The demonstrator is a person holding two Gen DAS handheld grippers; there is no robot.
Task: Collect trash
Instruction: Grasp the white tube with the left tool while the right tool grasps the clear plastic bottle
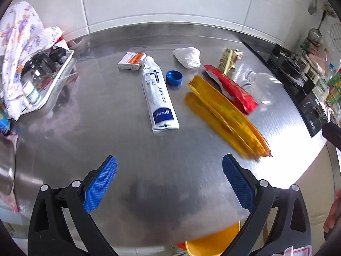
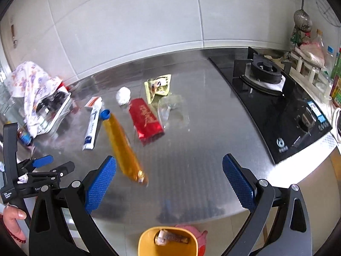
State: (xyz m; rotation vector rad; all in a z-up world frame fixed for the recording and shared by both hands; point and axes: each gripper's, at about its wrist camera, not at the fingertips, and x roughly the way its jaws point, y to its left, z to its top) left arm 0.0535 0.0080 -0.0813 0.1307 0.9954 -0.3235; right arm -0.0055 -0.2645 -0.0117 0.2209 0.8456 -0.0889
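Observation:
Trash lies on a steel counter (image 1: 106, 128): an orange wrapper (image 1: 228, 117) (image 2: 122, 147), a red packet (image 1: 232, 87) (image 2: 146, 118), a white tube (image 1: 158, 93) (image 2: 92, 125), a blue cap (image 1: 174, 77) (image 2: 105, 114), a crumpled white tissue (image 1: 188, 57) (image 2: 123, 95), a small white-orange box (image 1: 132, 60), a yellow sachet (image 1: 229, 60) (image 2: 158, 86) and clear plastic (image 2: 172, 111). A yellow bin (image 2: 168, 243) (image 1: 213, 243) below the counter edge holds a wrapper. My left gripper (image 1: 169, 181) and right gripper (image 2: 169, 181) are open and empty above the near counter.
A tray (image 1: 51, 85) of jars under a floral cloth (image 1: 19, 49) stands at the left. A black gas hob (image 2: 277, 106) is at the right, with bottles and utensils behind it. White tiled wall at the back.

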